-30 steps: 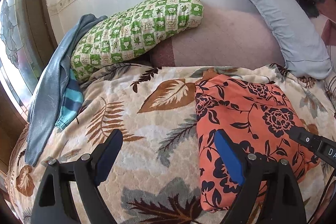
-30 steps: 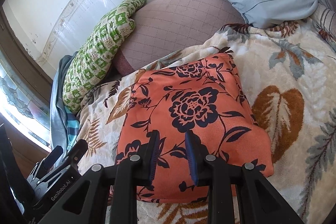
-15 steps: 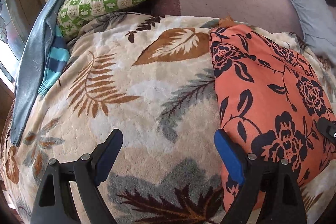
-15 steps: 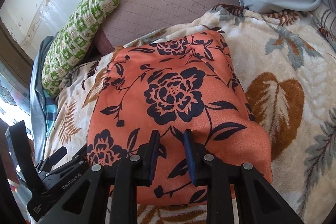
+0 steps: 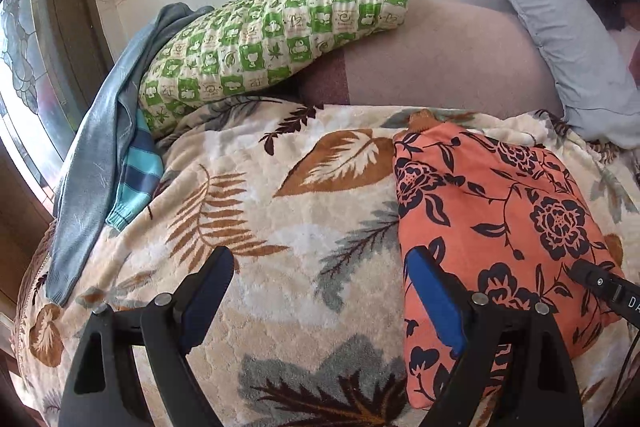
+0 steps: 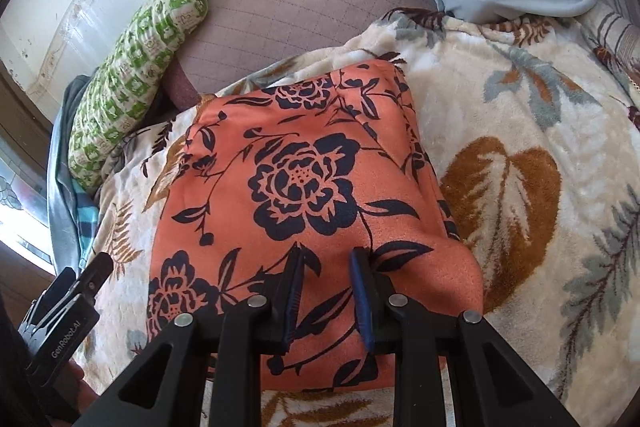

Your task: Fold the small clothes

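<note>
The folded orange floral garment [image 5: 492,211] is lying on the leaf-patterned blanket [image 5: 280,227] that is covering the bed, and in the left wrist view it is sitting at the right, its near left edge running just beside the blue pad of the left hand-held gripper [image 5: 320,291], whose jaws are standing spread wide over bare blanket with nothing between them. Against half a second ago this view is taking in more of the wall again, so the green checked pillow [image 5: 272,39], the grey-blue garment [image 5: 96,147] with the striped blue cloth [image 5: 138,175] beside it, and the pale blue pillow [image 5: 560,27] are showing much as they were a second ago. At the right edge, part of the other tool is poking in with white letters reading "DA", cut off by the frame. In the right wrist view the orange floral garment [image 6: 304,195] is filling the middle, sitting lower and larger than a second ago, and the right hand-held gripper [image 6: 326,267] is hovering over its near edge with its jaws only narrowly apart; whether they are pinching any cloth I cannot tell. The left hand-held gripper [image 6: 86,277] is showing at lower left, its body marked "GenRobot.AI".
</note>
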Action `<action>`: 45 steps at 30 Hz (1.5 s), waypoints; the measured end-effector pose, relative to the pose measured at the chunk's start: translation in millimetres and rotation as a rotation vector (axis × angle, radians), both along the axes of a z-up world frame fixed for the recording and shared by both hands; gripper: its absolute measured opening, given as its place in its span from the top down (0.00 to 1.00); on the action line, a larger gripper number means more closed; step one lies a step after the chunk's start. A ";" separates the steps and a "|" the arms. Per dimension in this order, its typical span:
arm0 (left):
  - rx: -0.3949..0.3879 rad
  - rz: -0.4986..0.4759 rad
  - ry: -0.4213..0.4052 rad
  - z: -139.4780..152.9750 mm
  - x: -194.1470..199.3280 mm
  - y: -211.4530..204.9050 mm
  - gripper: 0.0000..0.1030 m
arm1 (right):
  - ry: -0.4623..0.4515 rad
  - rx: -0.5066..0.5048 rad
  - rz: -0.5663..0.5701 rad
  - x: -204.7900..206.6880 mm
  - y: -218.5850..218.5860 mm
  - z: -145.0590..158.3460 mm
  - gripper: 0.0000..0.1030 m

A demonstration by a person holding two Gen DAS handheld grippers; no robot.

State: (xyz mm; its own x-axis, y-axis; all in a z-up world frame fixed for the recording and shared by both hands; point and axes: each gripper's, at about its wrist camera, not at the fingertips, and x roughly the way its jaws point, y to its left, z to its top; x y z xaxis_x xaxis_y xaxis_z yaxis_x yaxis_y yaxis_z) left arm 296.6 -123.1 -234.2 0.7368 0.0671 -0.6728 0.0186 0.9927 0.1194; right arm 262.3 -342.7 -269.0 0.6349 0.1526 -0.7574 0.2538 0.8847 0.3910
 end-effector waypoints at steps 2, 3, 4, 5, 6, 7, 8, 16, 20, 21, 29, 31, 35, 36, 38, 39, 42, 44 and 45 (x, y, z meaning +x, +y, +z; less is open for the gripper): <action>-0.004 0.000 -0.010 3.5 -1.5 0.1 0.13 | -0.035 -0.002 -0.012 -2.9 -1.4 6.6 0.74; -0.009 0.001 -0.014 5.2 -2.7 0.1 0.13 | -0.053 -0.006 -0.020 -5.0 -2.6 10.6 0.74; -0.015 0.002 -0.016 6.5 -3.3 0.8 0.13 | -0.070 -0.005 -0.025 -6.0 -3.6 14.9 0.74; -0.020 0.003 -0.018 7.9 -4.4 1.1 0.13 | -0.083 -0.003 -0.027 -7.5 -4.7 18.6 0.74; -0.025 0.003 -0.021 9.2 -5.3 1.3 0.13 | -0.091 -0.004 -0.028 -8.8 -5.9 21.6 0.74; -0.030 0.001 -0.025 10.5 -6.7 1.1 0.13 | -0.096 -0.008 -0.029 -10.1 -6.6 24.4 0.74; -0.033 -0.001 -0.030 11.7 -8.4 0.2 0.13 | -0.100 -0.014 -0.029 -11.4 -7.2 27.0 0.74; -0.058 -0.033 -0.053 21.6 -16.8 -8.1 0.13 | -0.111 -0.046 -0.051 -24.7 -18.9 37.4 0.74; -0.068 -0.051 -0.063 24.8 -19.2 -12.1 0.13 | -0.109 -0.040 -0.075 -25.4 -26.4 38.4 0.73; -0.069 -0.054 -0.066 25.8 -20.1 -12.9 0.13 | -0.107 -0.036 -0.080 -25.3 -27.5 38.2 0.72; -0.084 -0.073 -0.077 30.2 -23.8 -14.8 0.13 | -0.112 -0.037 -0.103 -27.0 -29.5 39.8 0.67; -0.085 -0.077 -0.076 30.5 -24.4 -15.3 0.13 | -0.111 -0.032 -0.105 -27.2 -30.7 39.7 0.67; -0.083 -0.083 -0.074 29.7 -25.1 -16.8 0.13 | -0.110 -0.022 -0.114 -27.7 -33.4 39.3 0.67; -0.084 -0.084 -0.072 29.6 -24.9 -16.9 0.13 | -0.109 -0.019 -0.118 -28.1 -34.1 39.3 0.67; -0.086 -0.086 -0.071 29.6 -25.0 -17.2 0.13 | -0.112 -0.012 -0.125 -28.9 -35.7 39.7 0.67; -0.086 -0.087 -0.071 29.6 -25.1 -17.5 0.13 | -0.113 -0.010 -0.127 -29.2 -36.3 40.0 0.67; -0.087 -0.090 -0.073 29.8 -26.0 -18.1 0.13 | -0.117 -0.009 -0.131 -29.9 -37.1 41.0 0.67; -0.086 -0.091 -0.073 29.7 -26.0 -18.5 0.13 | -0.116 -0.009 -0.132 -30.3 -36.9 41.0 0.67; -0.086 -0.091 -0.072 29.6 -25.9 -18.6 0.13 | -0.115 -0.007 -0.132 -30.3 -36.9 41.0 0.67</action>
State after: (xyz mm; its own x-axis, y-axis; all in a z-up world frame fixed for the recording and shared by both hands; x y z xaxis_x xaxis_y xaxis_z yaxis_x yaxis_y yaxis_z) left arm 270.7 -141.7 -204.5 0.7838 -0.0579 -0.6183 0.1033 0.9939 0.0379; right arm 232.0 -379.7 -227.9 0.7317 0.0567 -0.6793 0.3223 0.8494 0.4179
